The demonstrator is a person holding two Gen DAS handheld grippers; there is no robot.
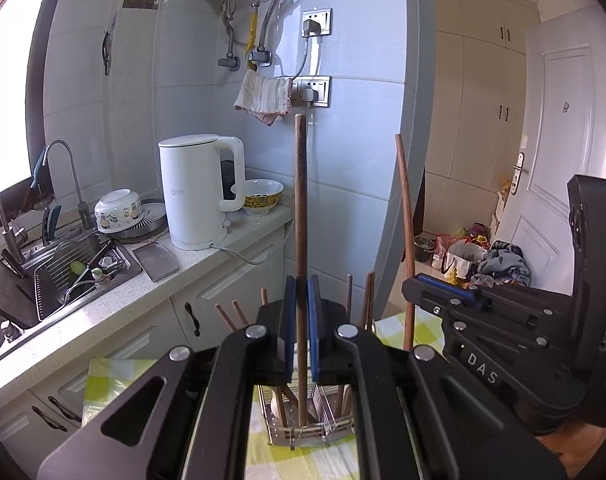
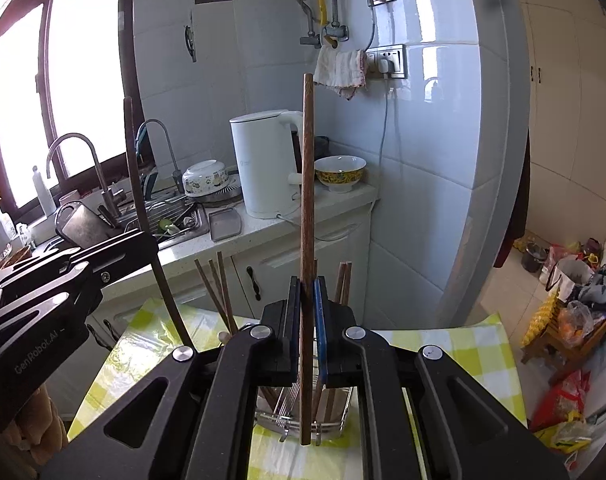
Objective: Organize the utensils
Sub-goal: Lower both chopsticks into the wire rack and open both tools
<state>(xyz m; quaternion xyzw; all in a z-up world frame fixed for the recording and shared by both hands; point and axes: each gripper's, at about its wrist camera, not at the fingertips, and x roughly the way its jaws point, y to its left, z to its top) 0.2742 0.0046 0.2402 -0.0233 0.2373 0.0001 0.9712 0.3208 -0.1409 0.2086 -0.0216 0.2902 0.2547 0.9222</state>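
My left gripper (image 1: 302, 312) is shut on a brown wooden chopstick (image 1: 300, 208) held upright, its lower end down in a metal wire utensil rack (image 1: 303, 430) on the table. My right gripper (image 2: 307, 316) is shut on a second wooden chopstick (image 2: 307, 184), also upright, its tip at the front edge of the same rack (image 2: 299, 420). Several more chopsticks (image 2: 219, 292) stand in the rack. The right gripper and its chopstick (image 1: 405, 232) show at the right of the left wrist view; the left gripper (image 2: 63, 280) and its chopstick (image 2: 137, 184) show at the left of the right wrist view.
The rack stands on a yellow-and-white checked tablecloth (image 2: 455, 356). Behind is a kitchen counter (image 1: 207, 260) with a white kettle (image 1: 199, 192), a yellow patterned bowl (image 1: 261, 196), an upturned bowl (image 1: 117, 210) and a sink (image 1: 75, 272). Bags lie on the floor at right (image 2: 575, 312).
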